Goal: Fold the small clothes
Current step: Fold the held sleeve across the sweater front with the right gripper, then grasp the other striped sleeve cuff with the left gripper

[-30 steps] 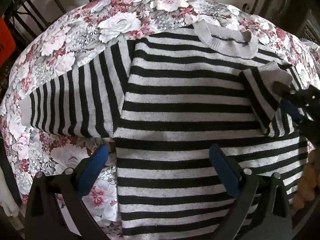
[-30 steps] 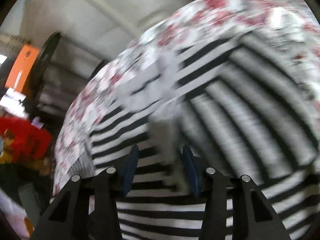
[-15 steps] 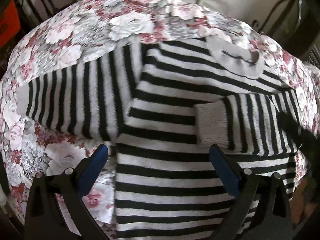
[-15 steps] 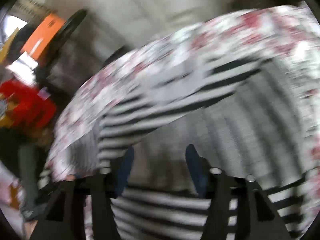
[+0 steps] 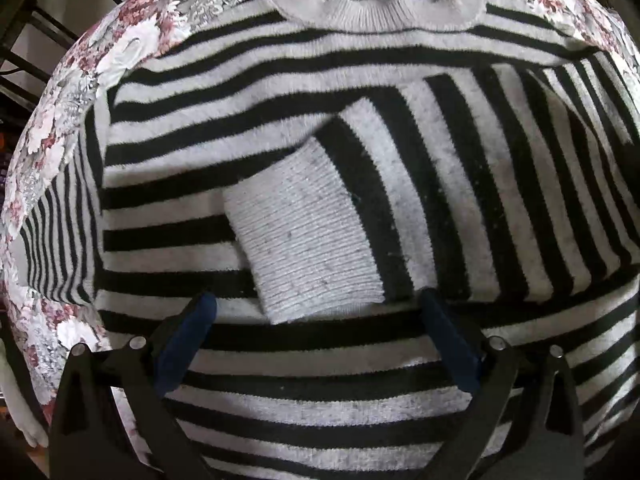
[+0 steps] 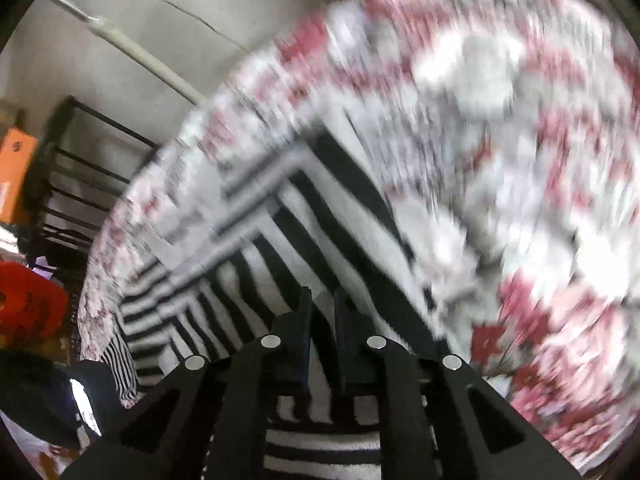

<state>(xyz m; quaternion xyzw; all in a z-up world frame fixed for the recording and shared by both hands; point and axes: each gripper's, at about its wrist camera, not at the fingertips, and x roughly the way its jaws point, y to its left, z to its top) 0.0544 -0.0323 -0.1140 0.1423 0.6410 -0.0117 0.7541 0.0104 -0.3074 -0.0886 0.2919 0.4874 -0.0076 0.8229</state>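
A black-and-grey striped sweater (image 5: 248,92) lies flat on a floral cloth (image 5: 132,36). Its right sleeve (image 5: 460,184) is folded across the chest, with the grey cuff (image 5: 308,236) near the middle. The left sleeve (image 5: 52,236) lies spread out at the left. My left gripper (image 5: 316,320) is open and empty, just above the cuff. In the blurred right wrist view my right gripper (image 6: 320,304) has its jaws nearly together over the striped sweater (image 6: 280,264); I cannot tell whether cloth is pinched between them.
The floral cloth (image 6: 500,128) covers a rounded table. A black metal rack (image 6: 76,184) stands at the left by a grey wall, with orange (image 6: 16,168) and red (image 6: 28,304) items beside it.
The right sleeve was carried across the chest and laid down. My left gripper moved forward and lower over the cuff. My right gripper's jaws closed and it swung toward the sweater's right edge.
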